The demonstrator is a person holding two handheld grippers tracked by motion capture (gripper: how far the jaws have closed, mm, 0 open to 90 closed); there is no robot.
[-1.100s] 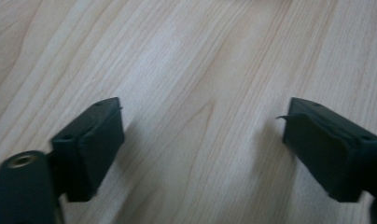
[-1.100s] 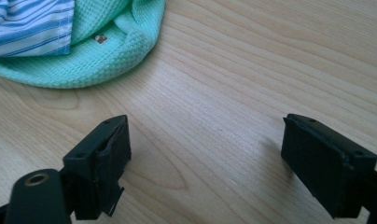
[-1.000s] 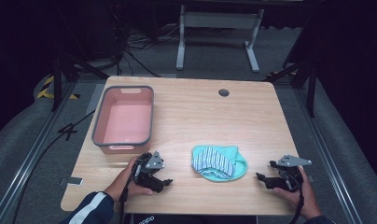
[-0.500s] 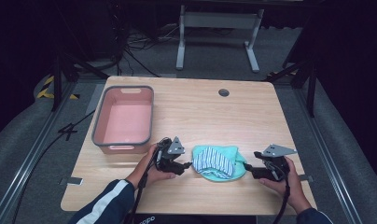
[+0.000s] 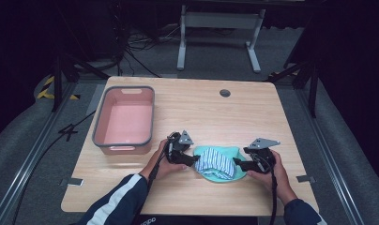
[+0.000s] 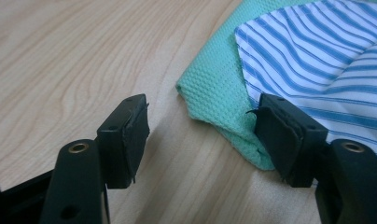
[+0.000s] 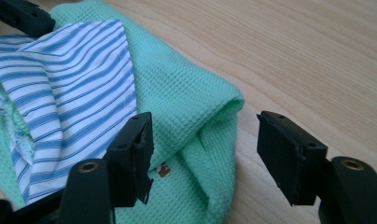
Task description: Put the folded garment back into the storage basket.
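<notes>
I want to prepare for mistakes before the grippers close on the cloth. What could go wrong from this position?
1. The left gripper, open, straddles only a thin green corner of the cloth; closing might pinch little fabric and slip off.
2. The right gripper, open, straddles a thick green fold; it may catch only some layers.
3. The striped layer lies loose on top and could slide off when lifted.

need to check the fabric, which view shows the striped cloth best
The right gripper view: the striped cloth lies close up, its blue and white stripes sharp, on the green cloth. The left gripper view catches one corner, partly behind a jaw. In the high view it is small, between both grippers.
</notes>
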